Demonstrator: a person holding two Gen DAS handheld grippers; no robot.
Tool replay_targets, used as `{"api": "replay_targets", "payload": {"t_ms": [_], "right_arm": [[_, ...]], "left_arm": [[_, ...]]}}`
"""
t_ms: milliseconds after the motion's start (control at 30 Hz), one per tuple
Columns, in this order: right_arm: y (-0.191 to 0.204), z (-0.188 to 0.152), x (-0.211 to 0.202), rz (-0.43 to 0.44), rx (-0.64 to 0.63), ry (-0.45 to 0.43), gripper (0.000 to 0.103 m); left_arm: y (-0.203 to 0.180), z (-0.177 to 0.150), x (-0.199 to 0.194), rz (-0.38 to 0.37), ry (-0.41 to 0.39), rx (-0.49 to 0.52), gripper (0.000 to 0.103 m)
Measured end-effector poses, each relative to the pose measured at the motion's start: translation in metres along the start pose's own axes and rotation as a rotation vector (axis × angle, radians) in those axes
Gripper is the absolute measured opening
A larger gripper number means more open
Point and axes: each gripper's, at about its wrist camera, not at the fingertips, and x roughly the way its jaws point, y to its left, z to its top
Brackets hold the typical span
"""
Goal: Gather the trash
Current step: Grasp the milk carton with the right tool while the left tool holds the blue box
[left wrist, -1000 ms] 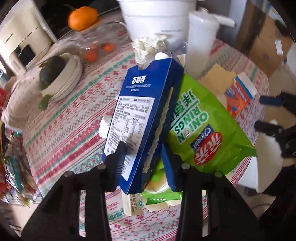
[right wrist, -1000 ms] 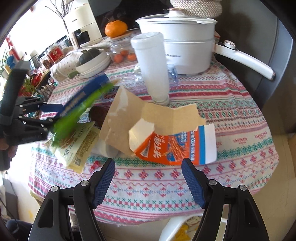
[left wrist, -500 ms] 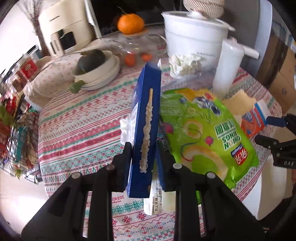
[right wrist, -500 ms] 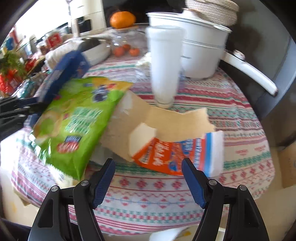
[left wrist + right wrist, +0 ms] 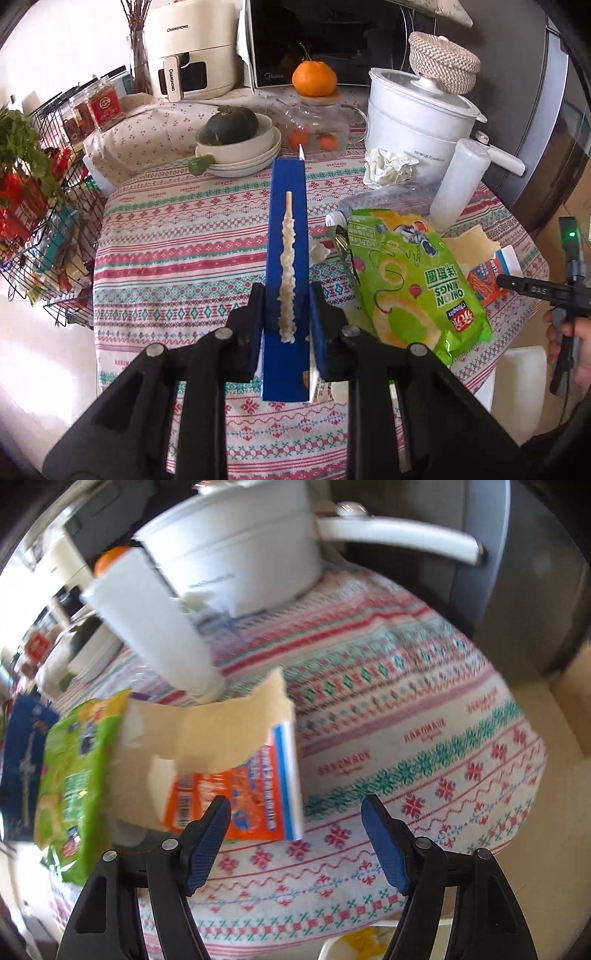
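My left gripper (image 5: 287, 314) is shut on a flattened blue biscuit box (image 5: 287, 236), held edge-on above the patterned tablecloth (image 5: 177, 258). A green onion rings bag (image 5: 413, 280) lies to its right; it also shows in the right wrist view (image 5: 70, 775). A torn orange and white carton (image 5: 236, 775) lies by the table's front edge. My right gripper (image 5: 295, 819) is open and empty, just in front of the carton's right end. A crumpled white paper (image 5: 388, 170) sits by the pot.
A white electric pot (image 5: 417, 114) with a long handle (image 5: 399, 539), a white cylinder (image 5: 461, 181), stacked bowls with a squash (image 5: 236, 144), a glass teapot (image 5: 317, 125) and a wire rack (image 5: 40, 221) surround the trash. A white bin (image 5: 354, 941) sits below the table edge.
My left gripper has pulled back and turned the blue box edge-on. The green bag has dropped flat onto the table. My right gripper has swung right and tilted, staying open.
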Motion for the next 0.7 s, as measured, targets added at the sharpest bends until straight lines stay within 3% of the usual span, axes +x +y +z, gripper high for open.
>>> {"api": "replay_targets", "payload": {"t_ms": [67,167,233,300,567,700], "right_arm": [[-0.01,0.001,0.01,0.023,0.047,0.015,0.065],[-0.02,0.0,0.021,0.094,0.104,0.03,0.045],[-0.023,0.001,0.024,0.144,0.116,0.034,0.02],[-0.022,0.002,0.019,0.178,0.11,0.022,0.012],[-0.003,0.002,-0.048,0.14,-0.02,-0.137,0.006],[-0.004,-0.004,-0.082,0.112,-0.062,-0.216,0.005]], "left_arm": [[0.001,-0.004,-0.005,-0.006,-0.005,-0.014,0.025],[0.003,-0.009,-0.013,-0.02,-0.015,-0.044,0.025],[0.003,-0.013,-0.018,-0.027,-0.022,-0.059,0.025],[0.004,-0.015,-0.023,-0.03,-0.033,-0.073,0.025],[0.011,-0.018,-0.055,0.003,-0.135,-0.09,0.025],[0.007,-0.021,-0.069,-0.05,-0.171,-0.086,0.025]]}}
